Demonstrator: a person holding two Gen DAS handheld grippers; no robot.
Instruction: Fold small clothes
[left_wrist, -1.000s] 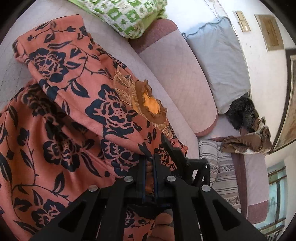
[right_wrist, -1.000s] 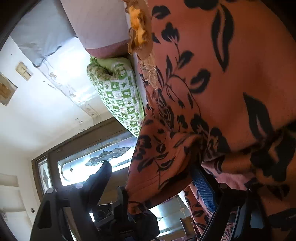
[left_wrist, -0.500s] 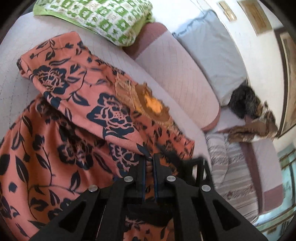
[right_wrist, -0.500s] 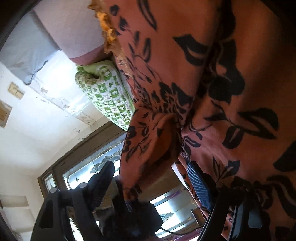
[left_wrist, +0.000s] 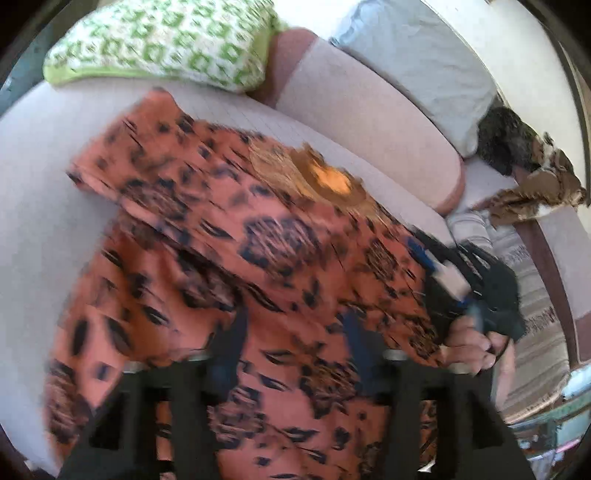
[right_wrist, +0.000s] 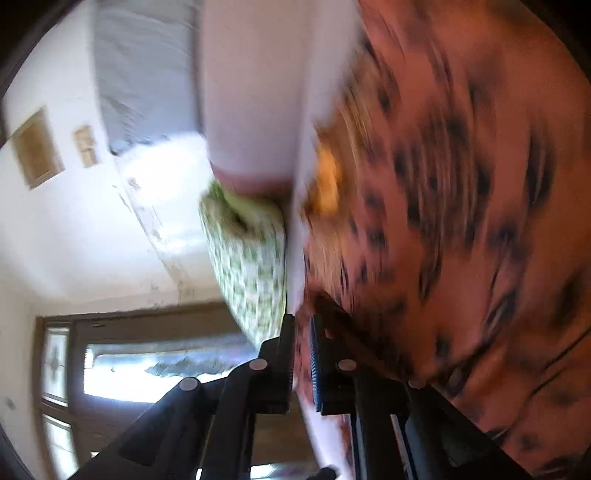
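An orange dress with dark blue flowers (left_wrist: 229, 236) lies spread on the pale sofa seat (left_wrist: 48, 206), its frilled collar (left_wrist: 325, 181) toward the backrest. Both views are blurred by motion. My left gripper (left_wrist: 291, 332) is open over the dress, its jaws wide apart with cloth between and below them. My right gripper (right_wrist: 303, 354) has its jaws nearly together with a strip of the dress (right_wrist: 461, 184) between them. The right gripper also shows in the left wrist view (left_wrist: 461, 280), at the dress's right edge.
A green-and-white cushion (left_wrist: 166, 40) lies at the sofa's far end. Pink backrest cushions (left_wrist: 369, 110) and a grey pillow (left_wrist: 424, 62) line the back. A dark and brown cloth heap (left_wrist: 524, 166) and a striped cloth (left_wrist: 532, 325) lie to the right.
My left gripper has opened and let go of the dress hem, and drawn back. My right gripper has closed on the dress edge it was around. The dress now lies flatter.
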